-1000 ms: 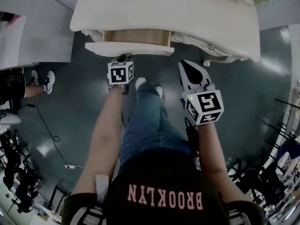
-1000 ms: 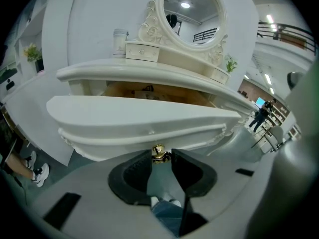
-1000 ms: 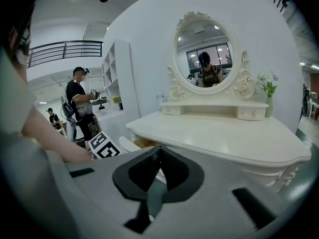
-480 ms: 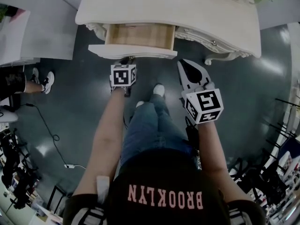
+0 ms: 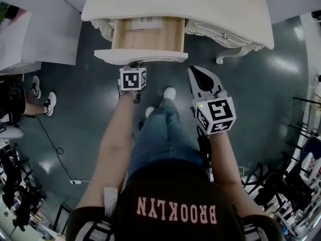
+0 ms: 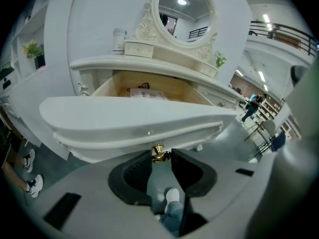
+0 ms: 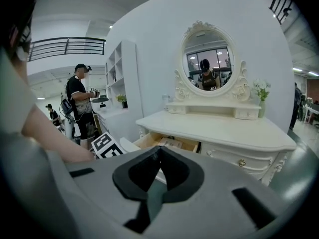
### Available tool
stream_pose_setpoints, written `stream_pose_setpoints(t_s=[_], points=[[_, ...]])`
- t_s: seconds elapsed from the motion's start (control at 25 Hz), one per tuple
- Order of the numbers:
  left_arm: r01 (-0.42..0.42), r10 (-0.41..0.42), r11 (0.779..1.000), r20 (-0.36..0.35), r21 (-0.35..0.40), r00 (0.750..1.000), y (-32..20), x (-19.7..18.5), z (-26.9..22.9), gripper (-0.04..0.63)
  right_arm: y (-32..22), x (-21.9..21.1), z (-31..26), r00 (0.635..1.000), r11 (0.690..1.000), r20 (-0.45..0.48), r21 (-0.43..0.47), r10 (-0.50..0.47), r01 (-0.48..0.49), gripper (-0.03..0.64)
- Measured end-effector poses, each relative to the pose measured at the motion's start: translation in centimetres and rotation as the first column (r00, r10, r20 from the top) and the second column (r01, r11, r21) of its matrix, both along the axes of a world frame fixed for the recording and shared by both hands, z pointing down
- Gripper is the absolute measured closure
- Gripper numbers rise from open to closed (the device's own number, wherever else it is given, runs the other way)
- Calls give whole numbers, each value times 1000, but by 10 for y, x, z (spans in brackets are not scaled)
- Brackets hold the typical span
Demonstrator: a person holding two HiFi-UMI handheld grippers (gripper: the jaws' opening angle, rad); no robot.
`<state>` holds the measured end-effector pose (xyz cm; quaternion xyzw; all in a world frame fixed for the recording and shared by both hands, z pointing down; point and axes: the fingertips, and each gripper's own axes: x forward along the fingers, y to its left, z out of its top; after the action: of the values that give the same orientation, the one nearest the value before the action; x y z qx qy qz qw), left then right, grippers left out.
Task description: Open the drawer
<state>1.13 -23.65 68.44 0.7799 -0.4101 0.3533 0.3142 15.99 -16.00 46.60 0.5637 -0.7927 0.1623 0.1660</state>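
The white dressing table (image 5: 210, 9) has its left drawer (image 5: 145, 34) pulled well out, showing a wooden inside with a flat packet (image 6: 144, 94) in it. My left gripper (image 6: 160, 152) is shut on the small brass knob (image 6: 158, 151) under the curved drawer front (image 6: 134, 118). In the head view only its marker cube (image 5: 133, 78) shows, just below the drawer front (image 5: 140, 55). My right gripper (image 5: 193, 70) hangs to the right of the drawer and touches nothing. Its jaws are shut and empty, and its fingertips (image 7: 158, 151) meet.
A second drawer with a brass knob (image 7: 241, 162) is shut on the table's right side. An oval mirror (image 7: 207, 66) stands on top. My feet (image 5: 169, 93) are on the dark floor below the drawer. A person (image 7: 79, 103) stands at the left by white shelves (image 7: 119, 78).
The drawer has slid further out of the table, with more of its wooden inside showing. My left gripper came back with the knob. The right gripper drew back beside it.
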Motion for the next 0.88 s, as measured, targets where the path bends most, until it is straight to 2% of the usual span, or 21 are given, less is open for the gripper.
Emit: stream_pose_setpoints(t_s=[0.28,0.44,0.48,0.52,0.56,0.72,0.88], points=[[-17,16,1000,11,7,1000,6,3,3,477,42,-3,3,998,998,-10,-13,54,-54,620],[-44,44,999,63,11,997,11,-3,-5,488,67,-5,0,996,996,-9,-14,84,-84,620],[-50,48,999,84,22,995,12,-7,-10,523,73,-6,-1,996,995,-8,-10,94,-94,620],[-55,51,998,100,42,994,12,-10,-17,587,78,-6,-3,994,994,-6,-6,106,-106,620],[-60,53,996,104,65,993,13,-14,-24,589,83,-6,-5,993,993,-4,-1,118,-118,620],[-41,36,992,47,115,998,29,-22,-42,589,97,-8,-15,988,988,3,24,155,-155,620],[-42,38,982,26,184,999,46,-31,-79,591,106,-15,-32,986,984,6,57,169,-169,620]])
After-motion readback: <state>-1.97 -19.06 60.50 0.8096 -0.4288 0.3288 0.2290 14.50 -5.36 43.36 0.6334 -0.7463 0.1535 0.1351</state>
